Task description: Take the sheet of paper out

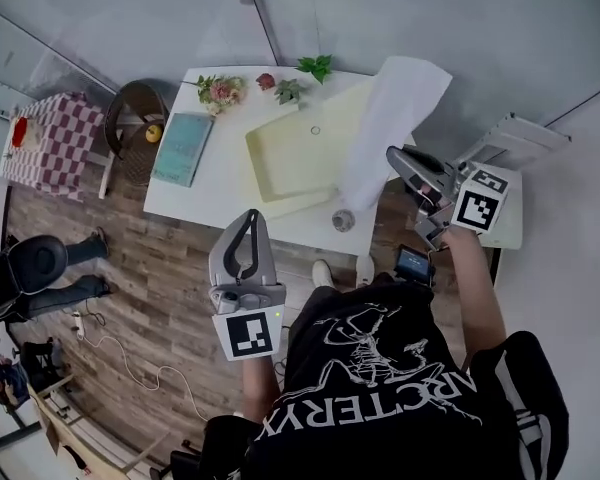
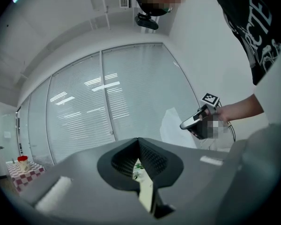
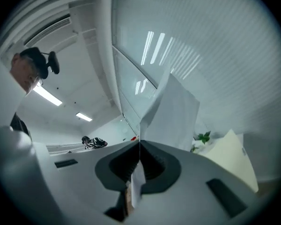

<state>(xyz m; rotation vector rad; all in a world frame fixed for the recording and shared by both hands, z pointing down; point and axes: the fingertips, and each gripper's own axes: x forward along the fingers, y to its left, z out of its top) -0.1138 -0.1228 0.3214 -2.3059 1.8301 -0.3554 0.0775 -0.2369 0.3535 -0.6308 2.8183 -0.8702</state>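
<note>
The white sheet of paper hangs in the air above the right end of the white table. My right gripper is shut on the sheet's lower edge. In the right gripper view the paper rises from the closed jaws. An open pale yellow folder lies on the table beneath it. My left gripper is raised in front of the table's near edge, shut with nothing in it. The left gripper view shows its jaws meeting, with the right gripper and the paper beyond.
A teal book, flowers, a green sprig and a small round object sit on the table. A wicker chair and a checked table stand to the left. A white cabinet is at the right.
</note>
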